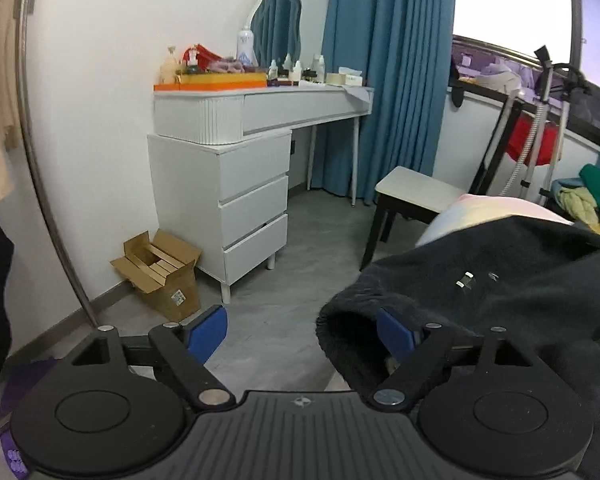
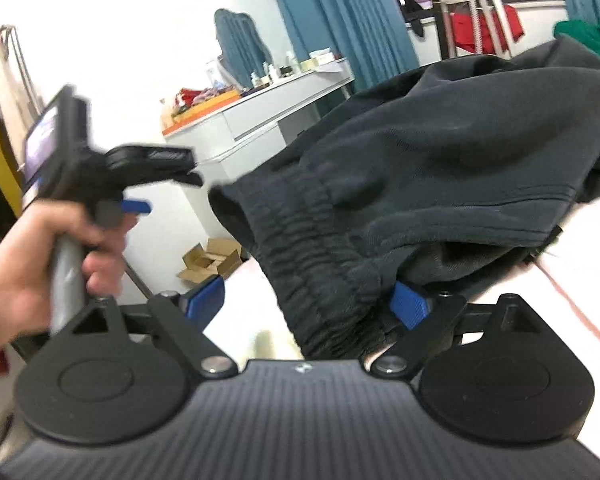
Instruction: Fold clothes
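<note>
Dark garment (image 2: 440,168) lies rumpled and unfolded on the bed (image 2: 580,280), its ribbed edge draped over one finger of the wide-open left gripper (image 1: 302,330) and right gripper (image 2: 306,304), neither clamping it; folding remains.

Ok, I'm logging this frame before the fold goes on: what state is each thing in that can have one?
left gripper: open, dark garment draped over one finger
right gripper: open, waistband lying between the fingers
dark garment: crumpled, unfolded, on the bed
cardboard box: flaps open
bottom drawer: slightly ajar
blue curtain: drawn aside from the window
</note>
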The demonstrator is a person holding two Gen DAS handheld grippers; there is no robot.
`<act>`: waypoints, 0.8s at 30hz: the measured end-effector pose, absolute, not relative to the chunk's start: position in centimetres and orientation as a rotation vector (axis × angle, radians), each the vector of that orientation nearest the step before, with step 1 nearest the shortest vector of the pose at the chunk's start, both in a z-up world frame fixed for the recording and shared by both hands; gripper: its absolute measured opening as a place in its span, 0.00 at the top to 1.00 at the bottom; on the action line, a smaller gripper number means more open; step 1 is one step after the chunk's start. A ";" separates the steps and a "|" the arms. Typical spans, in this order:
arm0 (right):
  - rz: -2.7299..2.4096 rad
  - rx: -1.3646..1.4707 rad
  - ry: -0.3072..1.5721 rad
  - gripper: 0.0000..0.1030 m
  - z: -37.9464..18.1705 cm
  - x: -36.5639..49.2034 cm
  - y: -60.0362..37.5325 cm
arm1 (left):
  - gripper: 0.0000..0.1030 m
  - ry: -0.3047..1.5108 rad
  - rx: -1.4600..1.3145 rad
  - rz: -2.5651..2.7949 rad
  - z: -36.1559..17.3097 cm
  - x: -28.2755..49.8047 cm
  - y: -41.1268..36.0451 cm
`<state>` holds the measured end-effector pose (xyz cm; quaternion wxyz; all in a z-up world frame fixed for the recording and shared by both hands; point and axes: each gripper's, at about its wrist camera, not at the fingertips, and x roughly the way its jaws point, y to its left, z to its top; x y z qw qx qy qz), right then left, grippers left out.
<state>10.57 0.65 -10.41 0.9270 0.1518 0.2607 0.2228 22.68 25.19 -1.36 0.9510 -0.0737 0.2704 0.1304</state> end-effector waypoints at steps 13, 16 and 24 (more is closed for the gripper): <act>0.306 0.255 0.376 0.14 -5.0 5.1 -10.7 | 0.17 0.438 -0.136 0.032 3.9 9.3 9.6; 0.230 0.213 0.355 0.14 -4.4 3.4 -14.4 | 0.16 0.431 -0.130 -0.012 3.1 7.4 6.9; 0.099 0.244 0.317 0.14 -5.7 0.6 -21.8 | 0.15 0.410 -0.113 -0.129 1.2 2.2 -0.4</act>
